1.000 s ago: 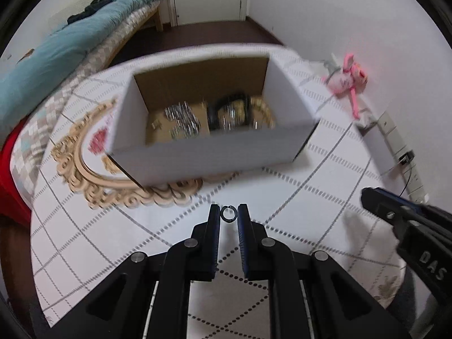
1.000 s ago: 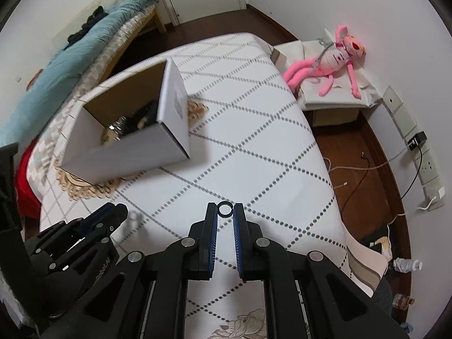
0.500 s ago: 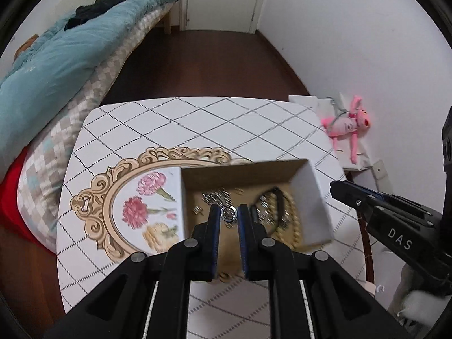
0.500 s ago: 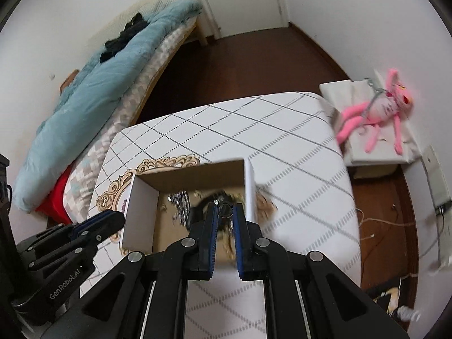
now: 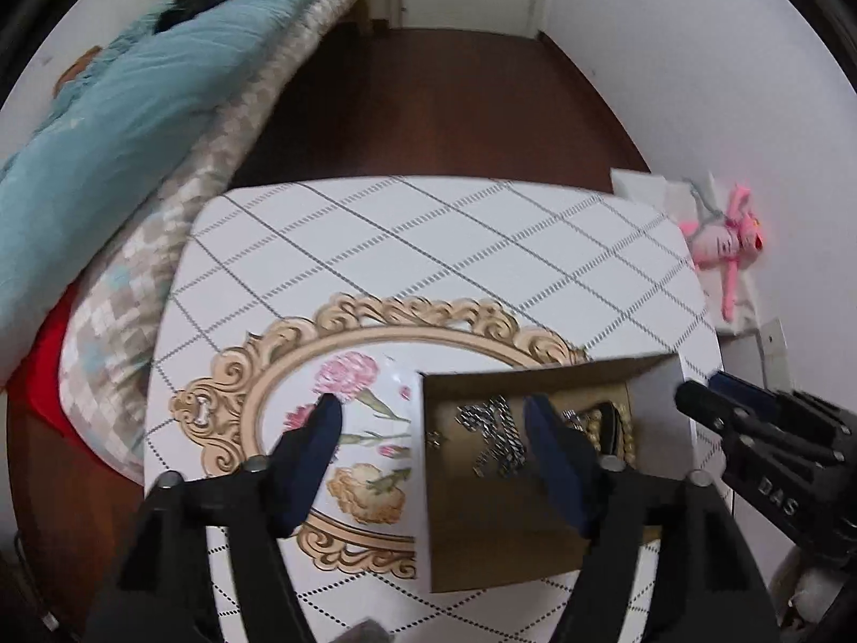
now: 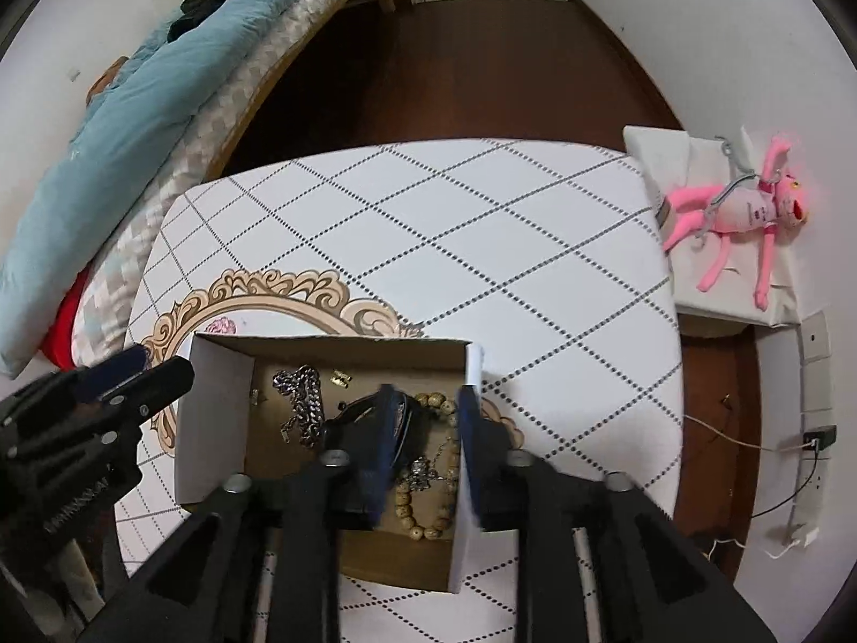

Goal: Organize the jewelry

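The counter (image 6: 482, 246) fills mid-frame in both views, its near edge cut off by the tongs' arms. The box (image 6: 214, 418) sits low in frame, its near wall hidden. Inside lie a chain (image 6: 302, 402), a bead bracelet (image 6: 423, 514) and a dark item too covered to identify. The left tongs (image 5: 431, 423) stand wide apart, having just opened, straddling the box's left wall, holding nothing. The right tongs (image 6: 423, 402), less far apart and also just opened, hang empty over the bracelet; any dropped rings are too small to find.

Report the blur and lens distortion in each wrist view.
Left wrist view: fingertips, box and chain smeared by motion; table edges bowed by the fisheye. Right wrist view: sharper, beads legible, only the blue pads blurred; same bowing, dark corners.
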Motion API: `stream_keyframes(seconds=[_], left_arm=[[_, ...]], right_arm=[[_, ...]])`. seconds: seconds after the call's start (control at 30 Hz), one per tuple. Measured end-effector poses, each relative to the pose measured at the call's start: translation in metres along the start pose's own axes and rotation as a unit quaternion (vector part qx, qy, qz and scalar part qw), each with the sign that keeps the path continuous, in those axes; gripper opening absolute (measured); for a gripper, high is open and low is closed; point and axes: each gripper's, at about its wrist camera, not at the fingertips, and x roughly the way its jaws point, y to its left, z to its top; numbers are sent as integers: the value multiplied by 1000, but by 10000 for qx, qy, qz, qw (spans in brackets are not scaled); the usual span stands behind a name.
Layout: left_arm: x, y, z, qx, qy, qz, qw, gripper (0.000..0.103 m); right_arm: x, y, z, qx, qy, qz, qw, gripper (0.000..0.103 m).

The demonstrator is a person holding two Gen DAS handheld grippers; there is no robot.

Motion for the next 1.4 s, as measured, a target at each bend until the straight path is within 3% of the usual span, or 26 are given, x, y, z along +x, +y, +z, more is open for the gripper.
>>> stream_keyframes(seconds=[0.03,0.13,0.27,0.37,0.63,0.8,1.03,1.4], left_arm=[[-2,2,0,-6,-32,38,10000,73],[-2,7,-3,-59,-61,182,9998,94],[0,7,-15,5,-108,386,9992,103],[4,6,-28,22,-116,468,9988,103],[6,3,-47,-34,-15,459,9989,103],[-9,2,-60,-87,-115,445,9989,103],[-56,1,-85,-142,-522,524,9972,103],[-149,-11,-123,-10,-1243,293,9918,103]], right_arm=[[-4,-1,0,11,-57,-42,10000,39],[-10,-5,-3,13,-137,-260,9996,53],[-13,-9,-11,-46,-122,-645,9978,99],[-9,-8,-23,-169,-29,-904,9958,100],[0,-2,-49,-203,120,-878,9959,101],[-10,1,-58,-140,-13,-850,9963,101],[-51,4,-80,-107,-418,-918,9948,101],[-142,15,-129,-47,-1160,-936,9888,103]])
